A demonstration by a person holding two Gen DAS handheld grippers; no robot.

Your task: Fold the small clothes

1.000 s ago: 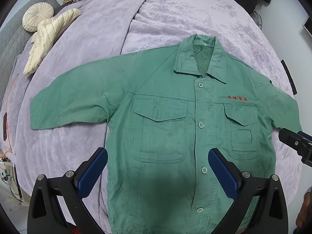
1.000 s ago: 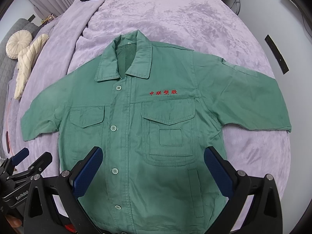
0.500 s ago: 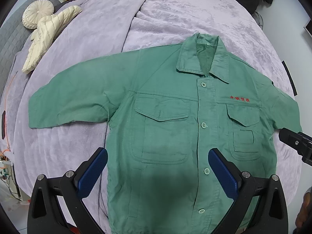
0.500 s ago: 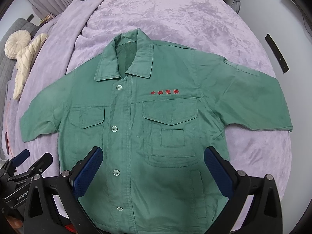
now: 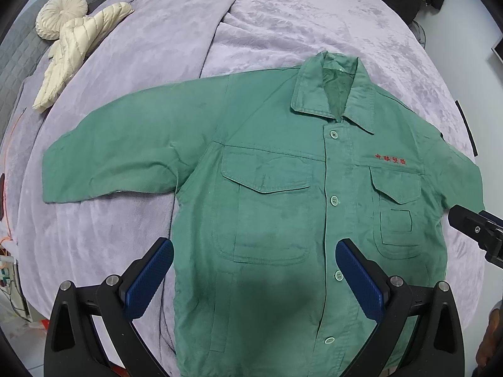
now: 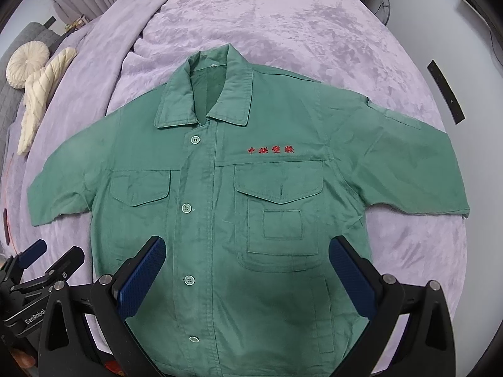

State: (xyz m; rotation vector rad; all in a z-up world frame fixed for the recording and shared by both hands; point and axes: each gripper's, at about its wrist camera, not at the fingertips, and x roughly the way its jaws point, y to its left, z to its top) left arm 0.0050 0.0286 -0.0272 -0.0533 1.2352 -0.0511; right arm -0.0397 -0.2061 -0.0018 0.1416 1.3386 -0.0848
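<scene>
- Lying flat and face-up on the purple bedspread (image 5: pixel 283 31), the green shirt (image 5: pixel 283 220) is buttoned, collar toward the far end of the bed, both short sleeves spread out sideways.
- No fold shows in the shirt yet, so I judge the task to be at its start, with both claws poised above the shirt's lower half.
- Left claw (image 5: pixel 254 279): its blue pads are spread wide apart, with nothing between them; it hangs over the shirt's hem on the side of the plain chest pocket (image 5: pixel 267 207).
- Right claw (image 6: pixel 246 279): likewise wide open and empty, over the hem below the pocket under the red lettering (image 6: pixel 271 150).
- Next move, as I read it: each claw needs to drop to an edge of the shirt, a sleeve end or hem corner, and pinch cloth before carrying it toward the button line.
- Only the left wrist view shows the full sleeve (image 5: pixel 116 160) beside the plain pocket; the right wrist view shows the other sleeve (image 6: pixel 408 169) whole.
- A cream pillow (image 6: pixel 37 91) lies well beyond the shirt's sleeve.
</scene>
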